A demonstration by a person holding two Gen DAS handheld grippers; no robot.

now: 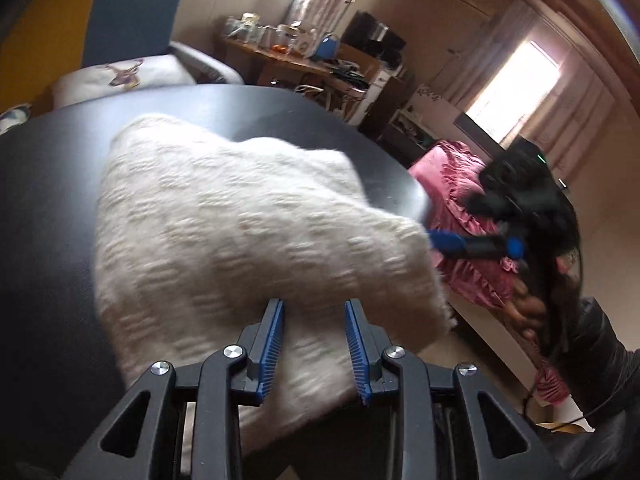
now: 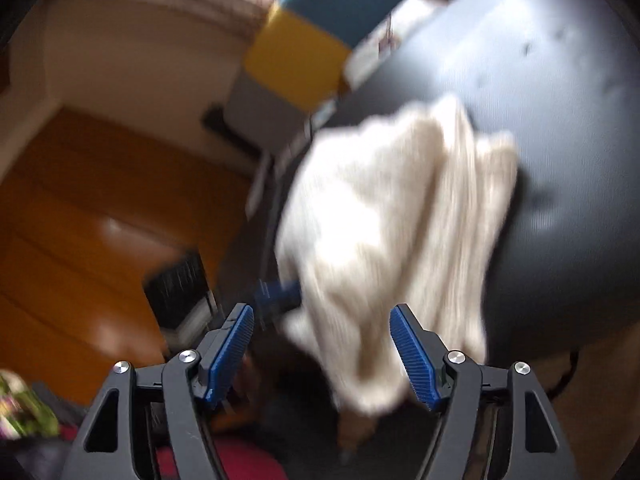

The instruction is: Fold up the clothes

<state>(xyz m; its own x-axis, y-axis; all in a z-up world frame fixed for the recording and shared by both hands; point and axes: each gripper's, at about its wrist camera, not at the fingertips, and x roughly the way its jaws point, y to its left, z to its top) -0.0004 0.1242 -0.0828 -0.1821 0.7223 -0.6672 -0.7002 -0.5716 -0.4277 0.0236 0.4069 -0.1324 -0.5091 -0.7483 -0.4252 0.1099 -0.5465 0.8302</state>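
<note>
Left gripper [image 1: 315,346] has its blue pads [image 1: 273,344] partly apart with the white knit garment [image 1: 248,216] bunched between them; the near edge of the cloth fills the gap and looks pinched, so I read it as clamped on the fabric; right gripper [image 2: 328,354] has jaws spread wide, pads [image 2: 412,360] clear of the cloth, nothing pressed between them (garment hangs just ahead of and between the fingers, heavy motion blur, contact hard to tell); in the left wrist view the right gripper [image 1: 460,242] shows as a blue fingertip at the garment's right corner, a hand [image 1: 528,312] behind it gripping the black handle; in the right wrist view the left gripper [image 2: 278,294] appears as a blue tip at the cloth's lower left edge; garment itself lies over the round black table [image 1: 48,208], far part resting on the top, near part draped off the table edge and lifted toward the grippers, folded over in loose layers; beyond the table a chair [image 1: 100,20] with a yellow and blue back, a white cushion on its seat; pink fabric [image 1: 452,188] heaped to the right near the floor; cluttered wooden desk [image 1: 288,56] against the far wall, curtained windows behind; orange-brown floor [image 2: 88,208] in the right wrist view
</note>
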